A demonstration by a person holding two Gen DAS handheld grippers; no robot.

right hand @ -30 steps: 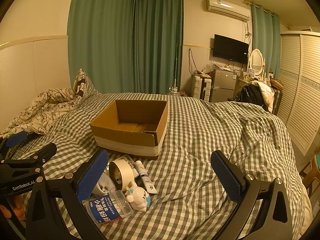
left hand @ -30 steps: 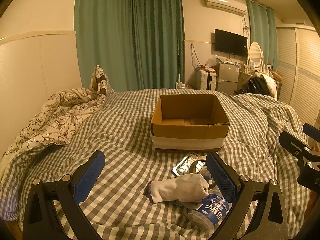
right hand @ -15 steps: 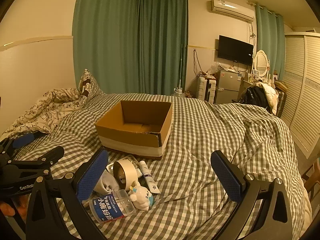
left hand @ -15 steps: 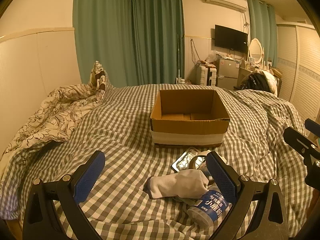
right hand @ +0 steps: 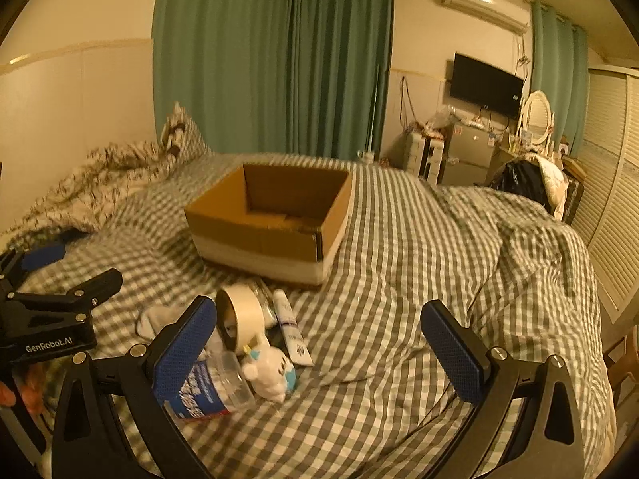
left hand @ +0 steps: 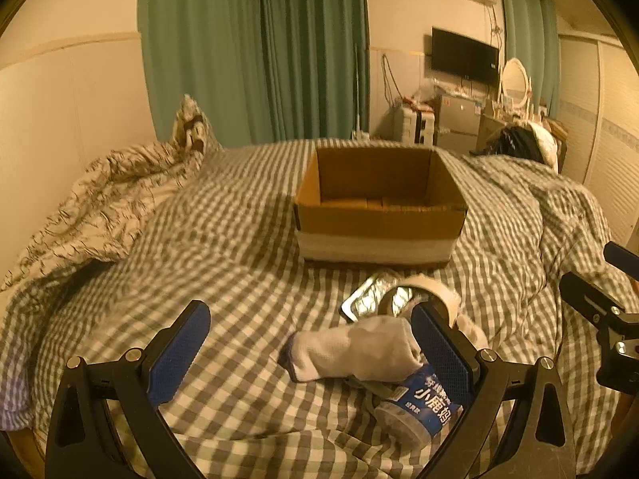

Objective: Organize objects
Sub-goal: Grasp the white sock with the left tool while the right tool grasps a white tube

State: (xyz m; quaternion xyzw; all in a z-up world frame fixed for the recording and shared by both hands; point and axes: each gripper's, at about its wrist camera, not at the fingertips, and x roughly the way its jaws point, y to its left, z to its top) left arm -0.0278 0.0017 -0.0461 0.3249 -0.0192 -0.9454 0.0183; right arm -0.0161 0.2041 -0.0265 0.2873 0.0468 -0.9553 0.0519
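An open cardboard box (left hand: 379, 215) (right hand: 275, 223) stands empty on the checked bed. In front of it lies a heap: a white sock (left hand: 355, 349) (right hand: 153, 319), a blue-labelled plastic bottle (left hand: 419, 403) (right hand: 207, 391), a tape roll (left hand: 427, 291) (right hand: 239, 315), a silver blister pack (left hand: 363, 299), a white tube (right hand: 291, 329) and a small white plush toy (right hand: 269, 371). My left gripper (left hand: 311, 353) is open, low over the bed, its right finger by the sock and bottle. My right gripper (right hand: 319, 349) is open, its left finger over the bottle.
A rumpled floral duvet (left hand: 100, 215) lies on the bed's left side by the wall. Green curtains (left hand: 255, 52) hang behind. A TV (right hand: 485, 86), a fridge and clutter stand at the far right, with a louvred wardrobe (right hand: 607, 199) beside the bed.
Both grippers have moved forward and lower toward the heap and box, which now look larger. Both stay open; nothing was picked up.
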